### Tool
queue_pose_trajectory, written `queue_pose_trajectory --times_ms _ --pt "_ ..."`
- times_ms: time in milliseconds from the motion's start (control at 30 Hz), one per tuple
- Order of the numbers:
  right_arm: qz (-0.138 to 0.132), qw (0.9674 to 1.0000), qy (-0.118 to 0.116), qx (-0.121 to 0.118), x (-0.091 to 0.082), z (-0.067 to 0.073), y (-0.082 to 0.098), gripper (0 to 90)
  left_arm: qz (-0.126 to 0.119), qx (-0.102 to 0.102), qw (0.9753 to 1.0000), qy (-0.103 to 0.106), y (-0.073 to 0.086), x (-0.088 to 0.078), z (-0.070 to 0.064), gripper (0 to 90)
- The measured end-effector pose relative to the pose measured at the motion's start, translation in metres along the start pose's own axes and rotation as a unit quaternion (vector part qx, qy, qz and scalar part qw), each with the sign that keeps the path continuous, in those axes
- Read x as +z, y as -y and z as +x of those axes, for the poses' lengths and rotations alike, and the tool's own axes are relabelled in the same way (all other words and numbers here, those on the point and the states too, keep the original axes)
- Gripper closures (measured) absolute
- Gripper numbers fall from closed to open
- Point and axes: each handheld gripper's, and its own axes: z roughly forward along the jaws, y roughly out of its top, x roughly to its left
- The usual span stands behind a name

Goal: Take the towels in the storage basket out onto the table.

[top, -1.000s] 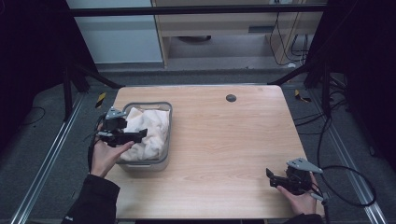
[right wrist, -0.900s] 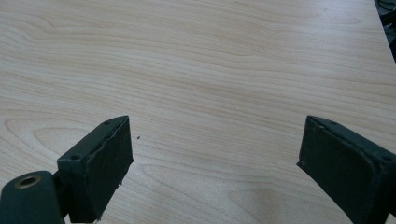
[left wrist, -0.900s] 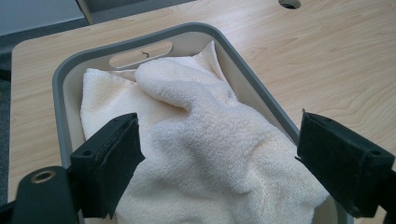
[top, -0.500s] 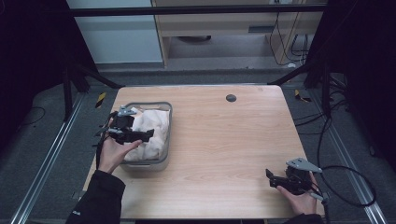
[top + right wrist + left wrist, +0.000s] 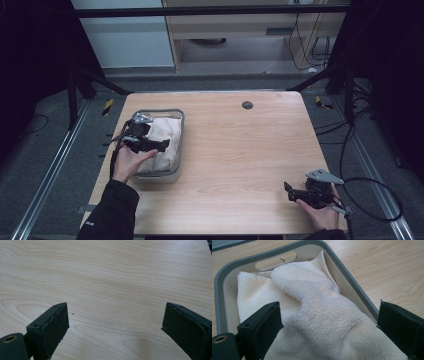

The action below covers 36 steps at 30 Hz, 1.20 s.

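A grey plastic bin (image 5: 177, 119) stands at the table's left, and a cream towel (image 5: 162, 135) lies heaped inside it. My left gripper (image 5: 162, 145) hovers over the bin, open, its jaws spread wide on either side of the towel (image 5: 322, 315) without closing on it. The bin's rim (image 5: 352, 282) and a handle slot show in the left gripper view. Near the table's front right corner my right gripper (image 5: 288, 192) is open over bare wood (image 5: 112, 290), with nothing between its jaws.
A small dark round spot (image 5: 247, 104) lies on the wooden table (image 5: 240, 150) toward the back. Black cables (image 5: 370, 185) trail off the right edge. Metal frame rails run along both sides of the table.
My left gripper has moved right and forward, from the bin's left edge to above the towel. The right gripper has stayed in place.
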Motion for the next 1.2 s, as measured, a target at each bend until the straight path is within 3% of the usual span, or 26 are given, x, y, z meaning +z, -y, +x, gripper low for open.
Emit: queue_pose_trajectory --times_ms 433,833,1033,1200 --pt "0.013 0.9999 -0.001 -0.004 0.002 0.001 0.001 4.1 0.018 -0.019 0.9996 0.007 0.014 0.021 0.005 1.7" --pt "0.023 0.9996 -0.001 -0.014 0.005 0.002 0.001 3.4 0.033 -0.017 0.9993 0.007 0.021 0.031 0.002 2.7" --pt "0.026 0.9996 -0.003 -0.011 0.005 0.002 0.001 3.4 0.037 -0.025 0.999 0.01 0.024 0.033 0.004 10.2" --pt "0.026 0.9996 -0.003 -0.012 0.005 0.003 0.001 3.3 0.038 -0.037 0.9982 0.027 0.027 0.035 0.005 28.8"
